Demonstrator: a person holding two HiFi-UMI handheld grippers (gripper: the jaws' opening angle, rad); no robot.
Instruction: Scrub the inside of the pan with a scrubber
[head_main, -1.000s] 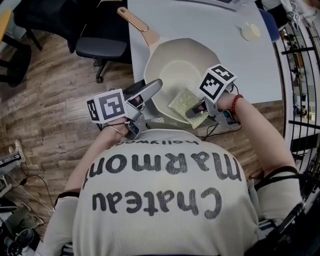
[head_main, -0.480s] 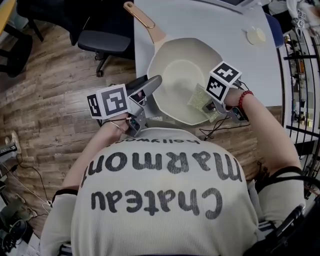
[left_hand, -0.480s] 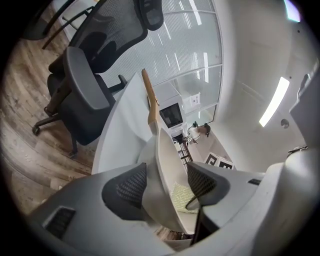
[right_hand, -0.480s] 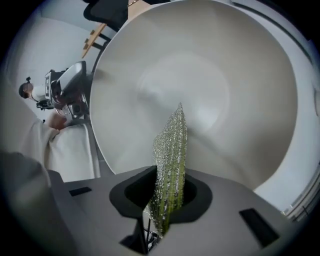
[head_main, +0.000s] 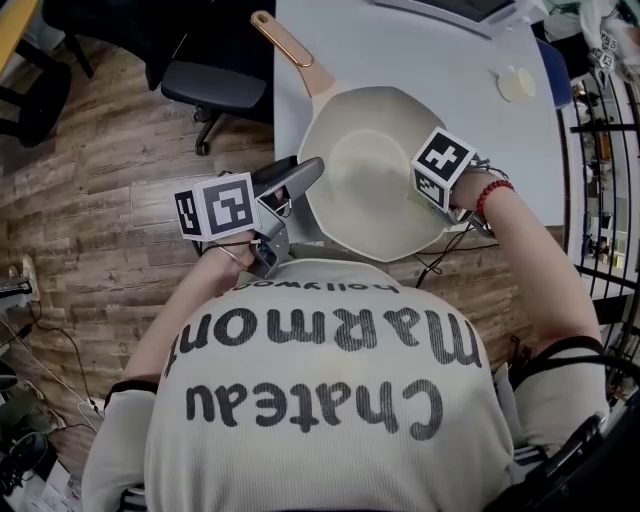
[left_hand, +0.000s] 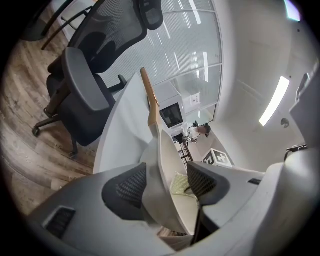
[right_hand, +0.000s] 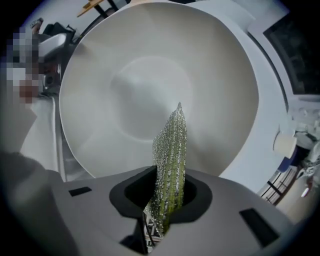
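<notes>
A cream pan with a copper-tipped handle sits on the white table. My left gripper reaches its left rim. In the left gripper view the pan wall stands between the pads. These jaws have just been closing and now clamp the rim. My right gripper is shut on a green glittery scrubber, seen edge-on and pointing down into the pan near its right wall. In the head view its marker cube hides the scrubber.
A dark office chair stands on the wood floor left of the table. A small pale round object lies at the table's far right. Cables hang off the near table edge. A metal rack lines the right side.
My right gripper moved right along the pan's near wall and tipped downward. The scrubber went from lying flat in view to hidden under the cube. The left gripper stayed at the rim.
</notes>
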